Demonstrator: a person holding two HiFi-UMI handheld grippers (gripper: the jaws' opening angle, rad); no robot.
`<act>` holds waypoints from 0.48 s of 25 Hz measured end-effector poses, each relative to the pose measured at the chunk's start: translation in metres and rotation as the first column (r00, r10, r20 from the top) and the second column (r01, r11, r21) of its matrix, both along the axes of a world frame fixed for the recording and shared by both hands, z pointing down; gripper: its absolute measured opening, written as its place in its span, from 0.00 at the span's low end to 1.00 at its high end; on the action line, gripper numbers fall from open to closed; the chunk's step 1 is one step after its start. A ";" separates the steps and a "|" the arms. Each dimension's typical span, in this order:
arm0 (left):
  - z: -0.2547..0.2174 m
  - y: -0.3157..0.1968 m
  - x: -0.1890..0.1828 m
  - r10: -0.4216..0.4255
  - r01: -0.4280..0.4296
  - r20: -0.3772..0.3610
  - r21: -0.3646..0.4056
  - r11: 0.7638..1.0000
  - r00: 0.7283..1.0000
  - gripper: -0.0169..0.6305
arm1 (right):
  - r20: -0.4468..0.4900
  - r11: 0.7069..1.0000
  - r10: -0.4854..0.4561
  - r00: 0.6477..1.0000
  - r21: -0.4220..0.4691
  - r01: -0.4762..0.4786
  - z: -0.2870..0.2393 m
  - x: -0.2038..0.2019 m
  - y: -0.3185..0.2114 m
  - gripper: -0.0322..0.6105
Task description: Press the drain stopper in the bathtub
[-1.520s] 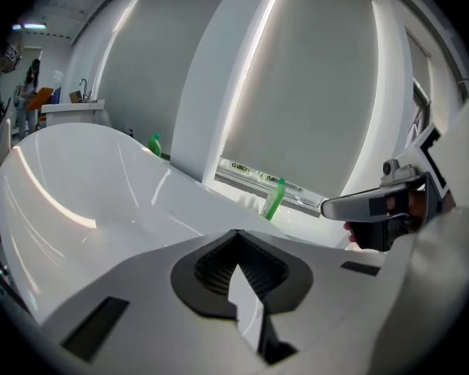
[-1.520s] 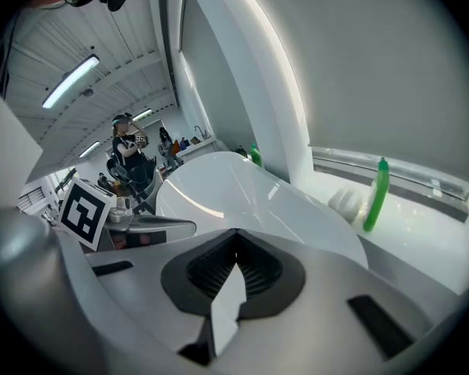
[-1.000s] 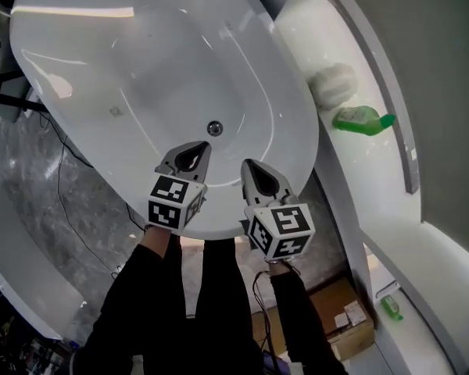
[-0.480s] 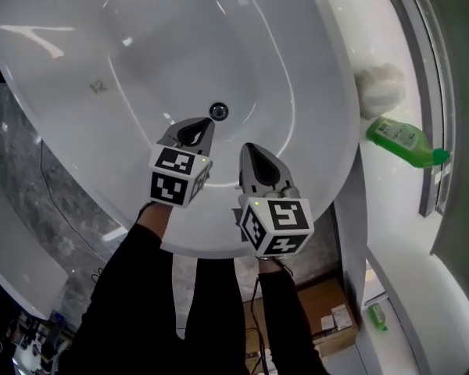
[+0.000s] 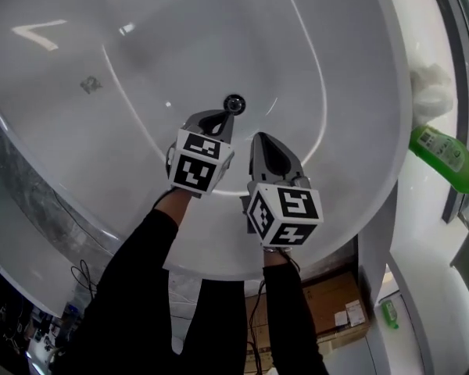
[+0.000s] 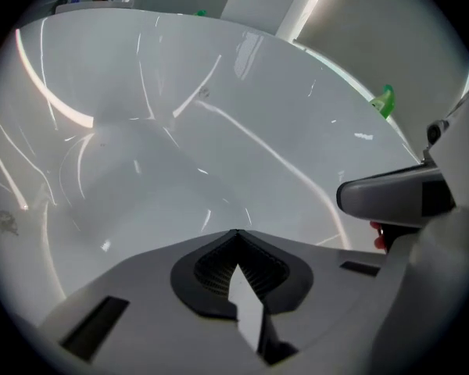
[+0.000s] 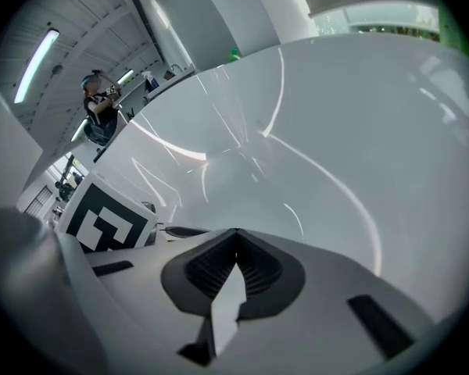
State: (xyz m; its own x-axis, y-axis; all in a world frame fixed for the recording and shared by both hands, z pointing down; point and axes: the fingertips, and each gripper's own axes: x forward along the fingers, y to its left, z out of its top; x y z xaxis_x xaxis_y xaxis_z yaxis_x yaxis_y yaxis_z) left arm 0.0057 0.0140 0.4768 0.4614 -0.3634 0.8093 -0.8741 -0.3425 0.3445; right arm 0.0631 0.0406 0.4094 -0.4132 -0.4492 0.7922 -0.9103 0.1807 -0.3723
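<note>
Both claws now sit farther over the glossy white oval bathtub point(image 5: 336, 45) than half a second ago. Left claw point(image 5: 219, 121): jaws pressed together, empty, tip just beside the round metal drain stopper point(image 5: 234, 103) on the tub floor; contact cannot be judged. Right claw point(image 5: 267, 148): likewise closed on nothing, nearer the rim. Green plastic bottle point(image 5: 445, 158) lies on the white ledge point(image 5: 426, 241). Its label and a grey mark point(image 5: 88, 85) on the tub floor are illegible.

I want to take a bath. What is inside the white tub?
Inside the bathtub only the round drain stopper shows, at the bottom. No water is visible. The left gripper hides the spot just beside it.
</note>
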 end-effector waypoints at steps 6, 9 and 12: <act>0.043 0.004 0.000 0.010 -0.010 0.008 -0.056 0.998 1.000 0.04 | -0.018 0.999 -0.006 1.000 -0.045 0.005 0.045 0.001 -0.006 0.05; 0.058 0.003 0.002 0.004 -0.003 0.008 -0.077 0.997 1.000 0.04 | -0.024 0.998 -0.028 0.999 -0.061 0.026 0.062 0.000 -0.009 0.05; 0.071 0.001 0.005 -0.006 0.007 0.009 -0.092 0.996 1.000 0.04 | -0.032 0.996 -0.058 0.998 -0.076 0.055 0.077 0.001 -0.013 0.05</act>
